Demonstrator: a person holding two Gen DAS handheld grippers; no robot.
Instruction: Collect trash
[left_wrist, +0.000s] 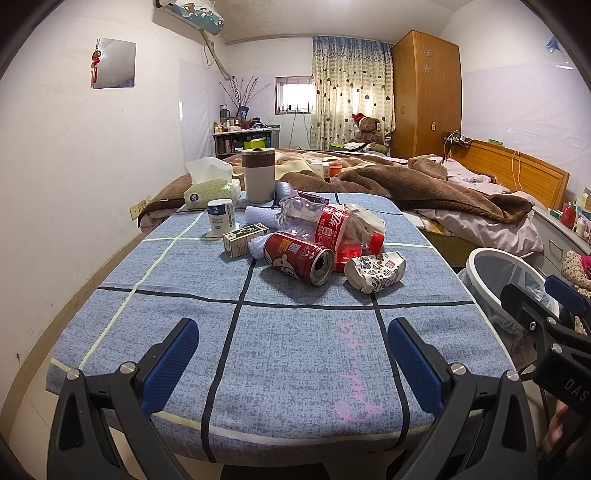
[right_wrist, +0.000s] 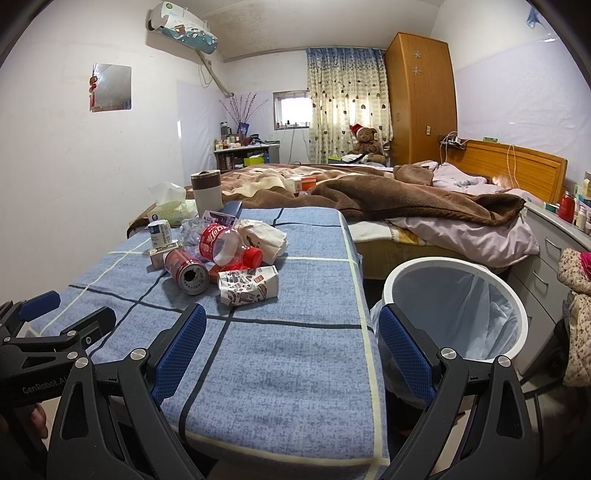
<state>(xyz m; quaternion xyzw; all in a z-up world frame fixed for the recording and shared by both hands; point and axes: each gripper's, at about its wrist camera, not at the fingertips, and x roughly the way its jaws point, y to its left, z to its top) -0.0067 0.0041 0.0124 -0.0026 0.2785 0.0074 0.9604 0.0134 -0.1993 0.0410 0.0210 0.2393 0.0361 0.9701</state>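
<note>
Hovering short of the trash pile, both grippers gape empty.
Nudged, the red can (left_wrist: 299, 263) could roll off the table (left_wrist: 295, 354), missing the bin (right_wrist: 456, 306).

Left wrist view: low over near edge of counter (left_wrist: 295, 350), facing down its length toward bed (left_wrist: 424, 184) and curtain (left_wrist: 351, 92); own fingers (left_wrist: 173, 365) framing bottom, trash pile (left_wrist: 317, 243) mid-distance, dead ahead.

Right wrist view: same height, set further right, straddling counter's right edge (right_wrist: 364, 332); bin (right_wrist: 458, 306) close at right, pile left of centre.

Shared: counter, pile, bin, bed, wardrobe (right_wrist: 421, 96), far wall. Each catching the other gripper at its frame edge.
</note>
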